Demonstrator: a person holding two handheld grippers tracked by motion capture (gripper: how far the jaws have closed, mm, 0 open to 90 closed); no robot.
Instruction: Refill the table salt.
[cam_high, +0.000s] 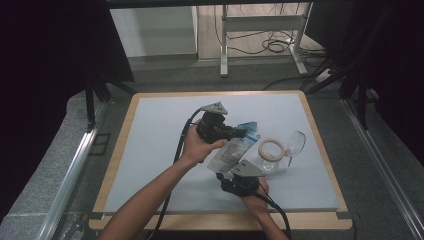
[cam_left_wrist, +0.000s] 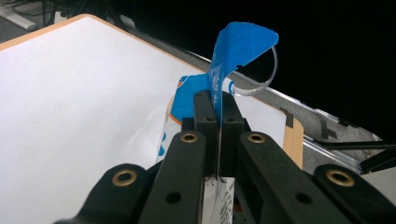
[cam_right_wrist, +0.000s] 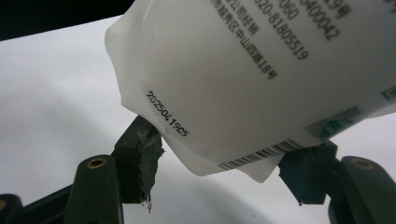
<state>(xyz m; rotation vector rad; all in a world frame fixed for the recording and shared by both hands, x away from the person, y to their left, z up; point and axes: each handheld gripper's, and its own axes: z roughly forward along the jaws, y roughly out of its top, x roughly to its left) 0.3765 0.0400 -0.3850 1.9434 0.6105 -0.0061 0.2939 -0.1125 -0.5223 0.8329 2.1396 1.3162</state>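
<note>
Left gripper (cam_left_wrist: 217, 109): black jaws clamped tight on the blue top edge of a white-and-blue printed plastic pouch (cam_left_wrist: 224, 77). Torn blue flap curls up above the jaws. Clear round plastic rim (cam_left_wrist: 267, 77) just behind the flap. White tabletop (cam_left_wrist: 79, 98) with wood edging below.

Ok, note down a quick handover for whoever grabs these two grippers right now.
Left gripper: shut on the blue top edge of the pouch, holding it up.
Right gripper: jaws around the pouch's white bottom end; the left pad touches it, firm grip not certain.
Nearby on the mat: ring and clear glasses, untouched.
Done: pouch lifted between both grippers.
Left: probably tear it open.
</note>
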